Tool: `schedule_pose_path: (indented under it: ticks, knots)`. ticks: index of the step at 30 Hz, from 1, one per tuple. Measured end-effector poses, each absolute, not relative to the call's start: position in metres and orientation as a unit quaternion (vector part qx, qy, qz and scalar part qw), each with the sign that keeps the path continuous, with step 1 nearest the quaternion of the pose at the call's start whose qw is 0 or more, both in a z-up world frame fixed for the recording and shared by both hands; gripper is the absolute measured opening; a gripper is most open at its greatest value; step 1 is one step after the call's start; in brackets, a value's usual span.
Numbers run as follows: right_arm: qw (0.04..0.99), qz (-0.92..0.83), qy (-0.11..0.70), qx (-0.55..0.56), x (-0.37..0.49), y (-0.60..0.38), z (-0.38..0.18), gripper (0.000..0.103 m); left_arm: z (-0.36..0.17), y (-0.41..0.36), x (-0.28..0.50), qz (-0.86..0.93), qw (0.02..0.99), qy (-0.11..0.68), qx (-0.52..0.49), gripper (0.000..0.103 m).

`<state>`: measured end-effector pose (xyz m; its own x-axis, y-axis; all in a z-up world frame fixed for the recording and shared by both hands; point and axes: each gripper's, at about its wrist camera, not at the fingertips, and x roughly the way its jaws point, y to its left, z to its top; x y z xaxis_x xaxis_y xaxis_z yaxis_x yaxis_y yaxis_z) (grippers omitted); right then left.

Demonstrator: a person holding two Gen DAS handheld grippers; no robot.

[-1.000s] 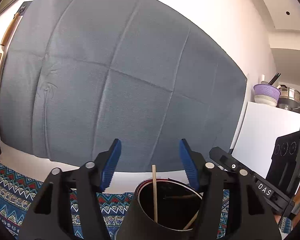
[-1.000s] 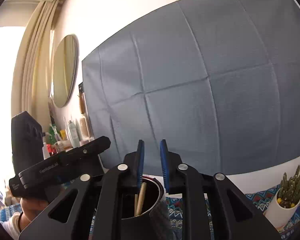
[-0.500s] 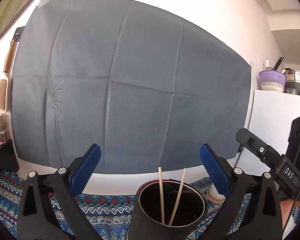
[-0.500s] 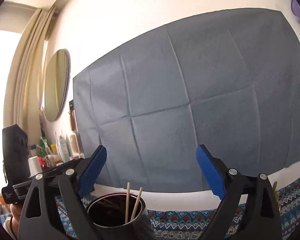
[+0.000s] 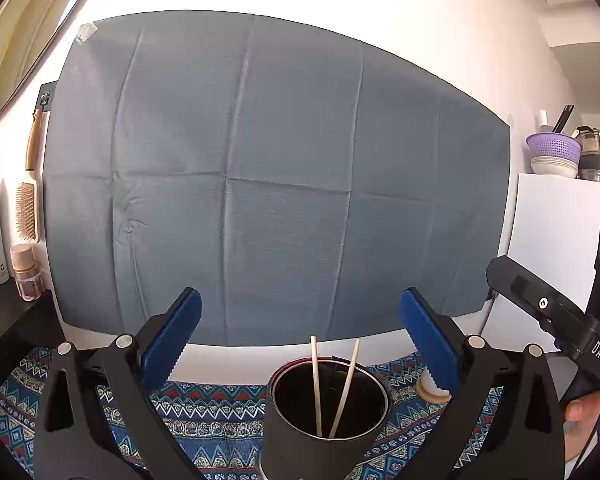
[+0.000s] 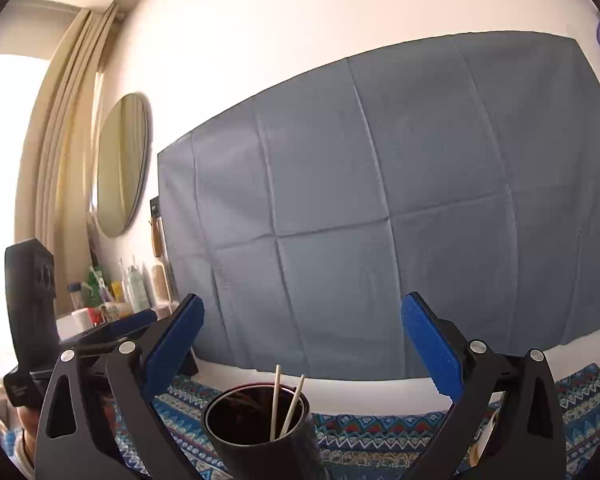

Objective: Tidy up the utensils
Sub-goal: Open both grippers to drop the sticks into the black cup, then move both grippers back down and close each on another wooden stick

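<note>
A black cylindrical holder (image 5: 324, 436) stands on the patterned blue cloth (image 5: 204, 412), with two pale chopsticks (image 5: 315, 384) leaning inside it. My left gripper (image 5: 300, 344) is open and empty, its blue pads spread wide above and behind the holder. In the right wrist view the same holder (image 6: 260, 440) with the two chopsticks (image 6: 276, 400) sits below my right gripper (image 6: 302, 348), which is open and empty too. Each gripper's black body shows at the edge of the other's view.
A grey cloth (image 5: 276, 176) hangs on the white wall behind. Bottles and a hairbrush (image 5: 26, 204) stand at the left. A white cabinet (image 5: 556, 232) with a purple colander and pots is at the right. A round mirror (image 6: 120, 164) and curtains hang left.
Both grippers have opened wide and drawn back from the holder. A second chopstick now stands in the holder beside the first.
</note>
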<state>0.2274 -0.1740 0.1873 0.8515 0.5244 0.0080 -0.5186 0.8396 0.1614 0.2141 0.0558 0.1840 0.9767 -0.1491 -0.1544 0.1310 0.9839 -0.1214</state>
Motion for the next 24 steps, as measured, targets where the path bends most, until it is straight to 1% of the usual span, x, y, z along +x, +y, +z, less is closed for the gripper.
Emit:
schedule_pose_path:
  ticks: [3, 9, 14, 18, 24]
  knots:
    - [0.966, 0.253, 0.031, 0.05, 0.218, -0.174, 0.194, 0.095, 0.187, 0.05, 0.208, -0.065, 0.992, 0.092, -0.048, 0.097]
    - [0.965, 0.25, 0.06, 0.045, 0.195, -0.19, 0.199, 0.095, 0.192, 0.041, 0.186, -0.043, 0.993, 0.109, -0.03, 0.097]
    - [0.966, 0.236, 0.098, 0.031, 0.177, -0.199, 0.191, 0.095, 0.188, 0.04, 0.173, -0.045, 0.986, 0.156, -0.048, 0.097]
    - [0.962, 0.226, 0.154, 0.021, 0.17, -0.202, 0.17, 0.095, 0.169, 0.037, 0.169, -0.044, 0.974, 0.217, -0.051, 0.097]
    - [0.934, 0.224, 0.275, 0.027, 0.168, -0.205, 0.111, 0.095, 0.125, 0.036, 0.163, -0.043, 0.946, 0.315, -0.059, 0.097]
